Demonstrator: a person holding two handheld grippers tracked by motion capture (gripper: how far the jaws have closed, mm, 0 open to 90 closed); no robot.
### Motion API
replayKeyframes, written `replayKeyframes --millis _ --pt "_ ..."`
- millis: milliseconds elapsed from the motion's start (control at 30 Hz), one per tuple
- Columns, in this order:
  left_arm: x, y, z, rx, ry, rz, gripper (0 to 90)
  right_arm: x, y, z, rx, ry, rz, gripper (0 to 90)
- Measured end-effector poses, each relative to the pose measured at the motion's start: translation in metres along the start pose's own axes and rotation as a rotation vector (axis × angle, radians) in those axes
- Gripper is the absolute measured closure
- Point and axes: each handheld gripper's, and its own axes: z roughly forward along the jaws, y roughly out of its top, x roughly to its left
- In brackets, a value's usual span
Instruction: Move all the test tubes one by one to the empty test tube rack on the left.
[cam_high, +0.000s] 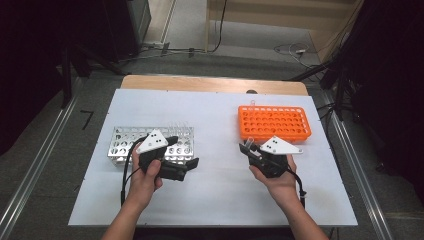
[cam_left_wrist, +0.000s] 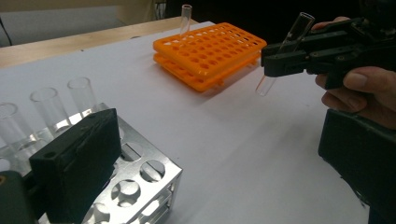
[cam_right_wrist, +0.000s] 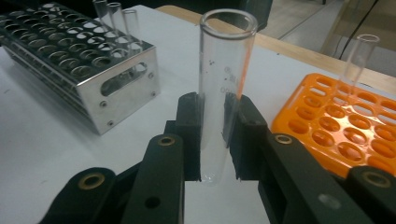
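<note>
Here, right gripper (cam_right_wrist: 215, 140) clamped on a glass tube (cam_right_wrist: 223, 88), held upright above the table just beside the orange rack (cam_right_wrist: 343, 135), left gripper (cam_high: 186, 161) jaws wide apart, empty, over the metal rack (cam_high: 120, 142)

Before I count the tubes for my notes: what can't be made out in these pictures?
- Metal rack: high view, the left gripper covers part of it, and its clear tubes are too faint to count.
- Left gripper view: one jaw hides some rack holes; the left edge cuts off a tube.
- Held tube: right gripper view, the right gripper covers its lower sides.
- Orange rack: cut off at the right edge.
</note>
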Motion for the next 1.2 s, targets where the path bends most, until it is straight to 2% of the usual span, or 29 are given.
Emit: replayKeyframes --millis 67,167,200,233,333,433,667,833,967,1200 --pt "-0.003 0.002 0.003 0.010 -0.014 -0.004 0.0 0.007 0.000 0.001 0.006 0.008 -0.018 73.4" --pt "-0.007 0.003 0.005 0.007 -0.060 -0.024 0.1 0.017 0.000 0.003 0.017 0.021 -0.042 73.3" --pt "-0.010 0.004 0.006 0.009 -0.049 -0.020 1.2 0.021 0.000 0.005 0.020 0.025 -0.051 73.4" --pt "-0.013 0.005 0.008 0.018 -0.031 -0.012 5.0 0.024 0.000 0.006 0.026 0.028 -0.064 73.4" --pt "-0.022 0.007 0.012 0.033 -0.018 0.006 12.6 0.034 0.000 0.009 0.034 0.050 -0.088 73.4" --pt "-0.027 0.008 0.015 0.030 -0.042 0.009 19.0 0.044 0.000 0.012 0.042 0.073 -0.104 73.4" --pt "-0.043 0.008 0.027 0.018 -0.088 0.025 40.2 0.061 0.001 0.019 0.051 0.114 -0.130 73.4" --pt "-0.051 0.007 0.032 0.011 -0.077 0.043 52.3 0.070 0.002 0.021 0.062 0.142 -0.149 73.4" --pt "-0.050 0.008 0.030 0.000 -0.067 0.031 62.2 0.075 0.002 0.022 0.066 0.159 -0.155 73.4" --pt "-0.051 0.007 0.031 0.019 -0.073 0.044 69.7 0.076 0.001 0.023 0.074 0.170 -0.141 73.4"
